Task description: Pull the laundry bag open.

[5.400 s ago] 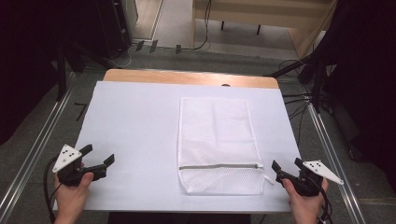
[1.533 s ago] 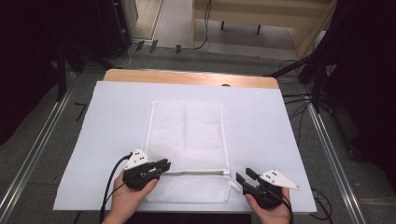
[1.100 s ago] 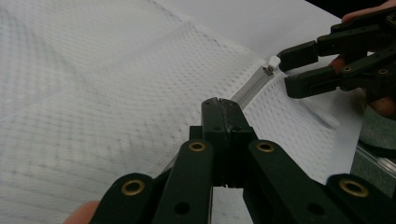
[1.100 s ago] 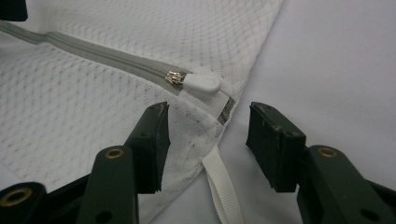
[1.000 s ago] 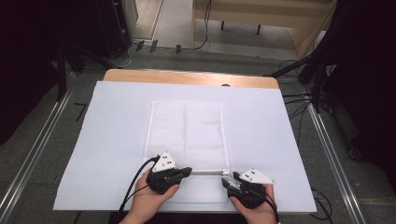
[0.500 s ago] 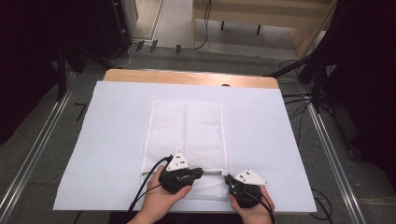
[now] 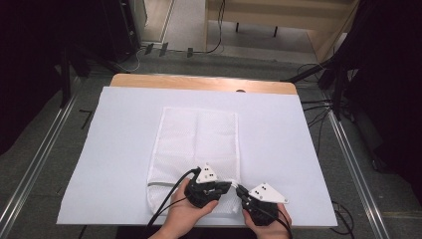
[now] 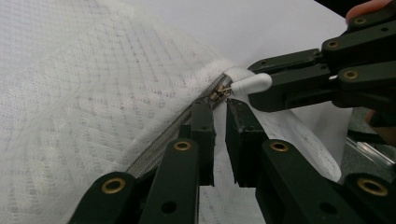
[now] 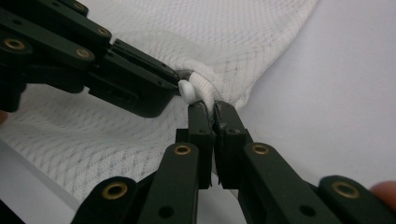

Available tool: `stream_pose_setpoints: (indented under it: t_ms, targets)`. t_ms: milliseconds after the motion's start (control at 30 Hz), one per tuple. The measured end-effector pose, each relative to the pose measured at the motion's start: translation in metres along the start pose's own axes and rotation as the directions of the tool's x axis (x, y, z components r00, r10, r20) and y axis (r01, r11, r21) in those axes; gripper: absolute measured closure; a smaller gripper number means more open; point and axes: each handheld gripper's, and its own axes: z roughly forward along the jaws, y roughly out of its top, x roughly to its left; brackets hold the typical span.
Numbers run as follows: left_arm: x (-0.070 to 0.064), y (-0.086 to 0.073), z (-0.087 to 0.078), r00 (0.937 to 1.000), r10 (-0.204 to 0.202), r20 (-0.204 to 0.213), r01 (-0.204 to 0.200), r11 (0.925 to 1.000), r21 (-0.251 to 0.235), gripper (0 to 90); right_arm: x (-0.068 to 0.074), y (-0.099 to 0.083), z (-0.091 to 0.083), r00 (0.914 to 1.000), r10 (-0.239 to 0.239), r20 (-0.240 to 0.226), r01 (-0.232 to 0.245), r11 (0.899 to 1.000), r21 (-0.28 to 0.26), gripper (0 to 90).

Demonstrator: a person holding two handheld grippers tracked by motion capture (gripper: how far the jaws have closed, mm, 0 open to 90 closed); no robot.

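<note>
Flat on the white table (image 7: 114,149), mouth end toward the person: a white mesh bag (image 7: 199,144), with both tongs meeting tip to tip at its near right corner. For the left tongs (image 8: 219,105): narrowed to a thin slit, tips set against the zip (image 8: 159,149) just behind the slider, touching the mesh; cannot tell whether anything is pinched. For the right tongs (image 9: 212,106): pressed together to a hairline on the bag's bunched edge at the zip's end, right beside the white zip pull (image 8: 250,84). Mesh lifted slightly into a ridge there
</note>
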Motion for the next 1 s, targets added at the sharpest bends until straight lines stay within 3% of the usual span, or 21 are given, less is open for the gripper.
stream_pose_setpoints:
  t_ms: [67, 300, 500, 600, 833, 1000]
  targets:
    - [0.000, -0.001, -0.001, 0.9998, 0.009, 0.017, -0.009, 1.0000, 0.003, 77.2, 0.002, 0.002, -0.003, 0.9998, -0.015, -0.012, 0.015, 0.999, -0.030, 88.4]
    - [0.002, -0.002, -0.008, 0.9993, -0.001, 0.037, 0.001, 1.0000, -0.008, 68.3, 0.007, 0.003, -0.002, 0.9988, -0.049, -0.006, 0.049, 0.998, -0.035, 88.4]
    - [0.002, -0.003, -0.014, 0.9986, -0.005, 0.052, 0.006, 0.9999, -0.016, 61.4, 0.006, 0.003, -0.002, 0.9988, -0.048, -0.004, 0.048, 0.998, -0.035, 88.4]
    - [0.004, -0.004, -0.013, 0.9990, -0.004, 0.046, 0.004, 1.0000, -0.009, 64.3, 0.006, 0.003, -0.002, 0.9987, -0.050, -0.007, 0.050, 0.998, -0.037, 88.4]
    - [0.005, -0.004, -0.010, 0.9988, -0.016, 0.046, 0.016, 0.9998, -0.007, 80.7, 0.007, 0.003, -0.002, 0.9980, -0.058, -0.024, 0.057, 0.997, -0.044, 88.5]
    - [0.007, -0.003, -0.011, 0.9983, -0.028, 0.051, 0.028, 0.9996, -0.007, 85.4, 0.009, 0.003, -0.003, 0.9970, -0.070, -0.033, 0.068, 0.996, -0.049, 88.4]
